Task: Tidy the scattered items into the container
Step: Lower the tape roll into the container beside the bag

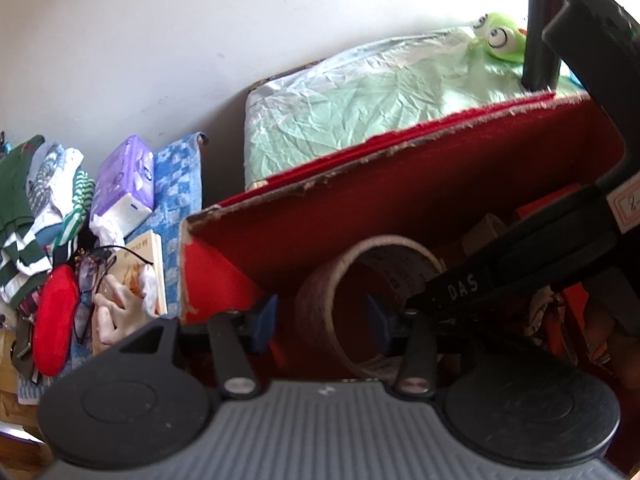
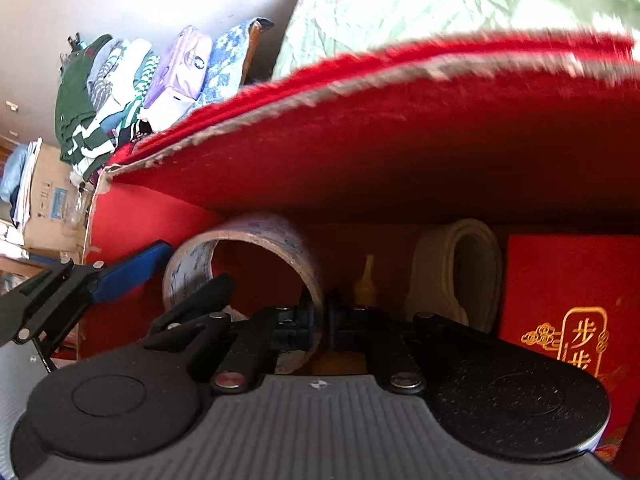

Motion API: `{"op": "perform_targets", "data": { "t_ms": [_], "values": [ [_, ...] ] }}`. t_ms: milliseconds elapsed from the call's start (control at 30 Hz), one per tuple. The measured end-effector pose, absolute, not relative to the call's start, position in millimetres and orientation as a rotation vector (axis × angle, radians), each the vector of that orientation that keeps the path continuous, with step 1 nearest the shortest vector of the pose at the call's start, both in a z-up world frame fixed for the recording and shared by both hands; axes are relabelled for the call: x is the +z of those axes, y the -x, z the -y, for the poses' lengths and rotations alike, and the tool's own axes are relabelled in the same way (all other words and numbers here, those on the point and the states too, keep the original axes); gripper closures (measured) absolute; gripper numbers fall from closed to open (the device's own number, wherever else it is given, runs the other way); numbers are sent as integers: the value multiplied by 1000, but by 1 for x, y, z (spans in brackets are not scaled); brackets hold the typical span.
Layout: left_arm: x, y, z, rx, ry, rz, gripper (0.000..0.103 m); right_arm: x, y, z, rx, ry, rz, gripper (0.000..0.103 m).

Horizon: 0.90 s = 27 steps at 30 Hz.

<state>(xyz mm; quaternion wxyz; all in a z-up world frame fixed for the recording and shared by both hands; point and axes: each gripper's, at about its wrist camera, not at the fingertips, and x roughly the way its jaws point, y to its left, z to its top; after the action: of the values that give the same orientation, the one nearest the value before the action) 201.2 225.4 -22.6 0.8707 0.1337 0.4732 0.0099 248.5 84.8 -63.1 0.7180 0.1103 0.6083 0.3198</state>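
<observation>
A roll of printed packing tape (image 1: 320, 296) stands on edge inside the red box (image 1: 400, 200). My left gripper (image 1: 322, 320) straddles the roll's near wall, one blue pad (image 1: 266, 322) outside and the other inside the ring, both clear of it, so it is open. My right gripper (image 2: 320, 320) is shut on the roll's (image 2: 240, 236) other wall, low in the box (image 2: 360, 140). Its black body enters the left wrist view from the right, reaching the roll's inside. The left gripper's blue pad (image 2: 132, 268) shows at the left of the right wrist view.
In the box also lie a coiled white strap (image 2: 460, 272), a small yellow nozzle-shaped piece (image 2: 366, 284) and a red gold-lettered packet (image 2: 568, 312). Left of the box: a red case (image 1: 54, 320), glasses (image 1: 90, 280), a book (image 1: 140, 268), a tissue pack (image 1: 124, 184), clothes (image 1: 32, 216). Behind: a green-sheeted bed (image 1: 360, 108) with a frog plush (image 1: 500, 38).
</observation>
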Motion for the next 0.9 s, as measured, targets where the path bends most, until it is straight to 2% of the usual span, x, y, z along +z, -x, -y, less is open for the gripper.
{"op": "perform_targets", "data": {
  "t_ms": [67, 233, 333, 367, 667, 900],
  "values": [
    [-23, -202, -225, 13, -281, -996, 48, -63, -249, -82, 705, -258, -1349, 94],
    [-24, -201, -224, 10, -281, -995, 48, -56, -245, -82, 693, -220, -1319, 89],
    [-23, -200, -225, 7, -273, -990, 48, -50, -245, -79, 684, -210, -1287, 81],
    [-23, -200, -225, 6, -270, -988, 47, -48, -245, -77, 684, -212, -1280, 74],
    [-22, -199, -226, 18, -254, -979, 47, -33, -245, -70, 663, -244, -1244, 76],
    [-21, -198, -227, 17, -248, -975, 41, -38, -240, -75, 634, -271, -1225, 80]
  ]
}}
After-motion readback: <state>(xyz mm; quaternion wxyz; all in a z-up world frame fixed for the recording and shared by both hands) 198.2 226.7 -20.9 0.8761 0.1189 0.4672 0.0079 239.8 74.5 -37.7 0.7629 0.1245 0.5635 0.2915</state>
